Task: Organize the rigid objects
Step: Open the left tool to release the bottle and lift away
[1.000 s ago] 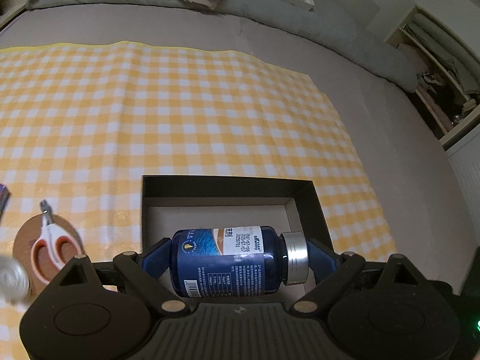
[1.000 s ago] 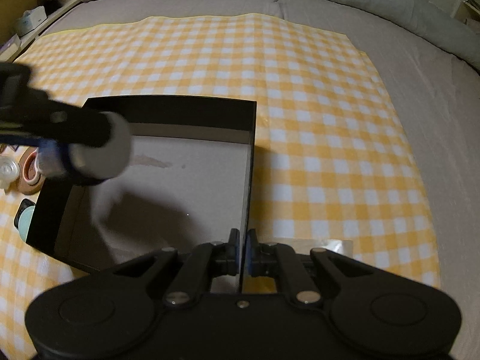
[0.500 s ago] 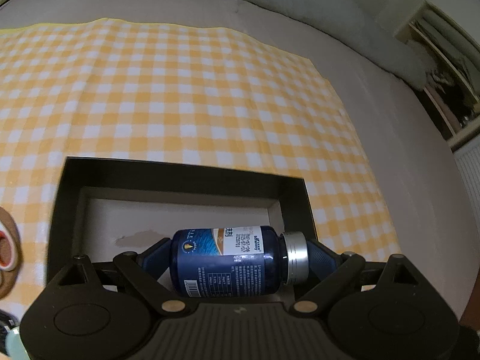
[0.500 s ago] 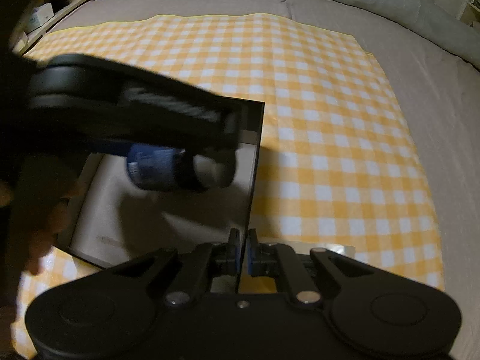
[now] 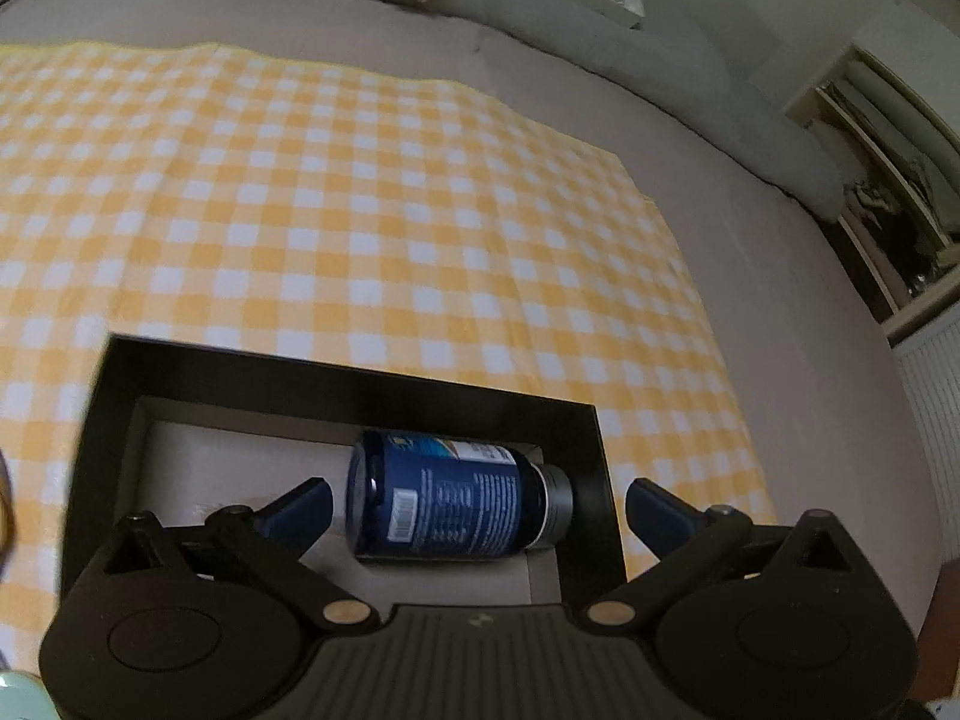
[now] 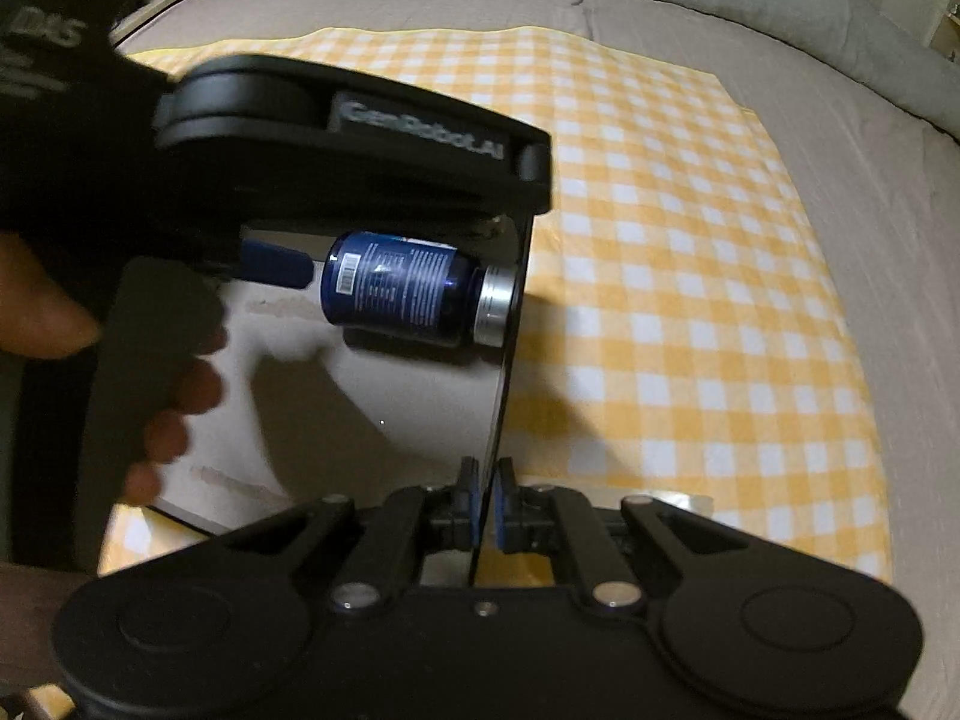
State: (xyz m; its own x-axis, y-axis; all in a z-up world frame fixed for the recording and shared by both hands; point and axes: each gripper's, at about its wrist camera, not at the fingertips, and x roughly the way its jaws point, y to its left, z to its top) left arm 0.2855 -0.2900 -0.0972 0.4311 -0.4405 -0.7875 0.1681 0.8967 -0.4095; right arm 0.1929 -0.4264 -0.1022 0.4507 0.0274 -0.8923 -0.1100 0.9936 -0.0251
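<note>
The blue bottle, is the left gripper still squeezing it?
Apart. In the left wrist view the left gripper has just opened wide, with gaps between both fingers and the bottle, which lies on its side in the box.

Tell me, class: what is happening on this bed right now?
A person is tidying objects into a black box on a checked cloth. The left gripper has just been opening its jaws and has let go of a blue bottle, which lies on its side inside the box, cap against the wall. The right gripper is shut on the box's wall, steadying it.
</note>
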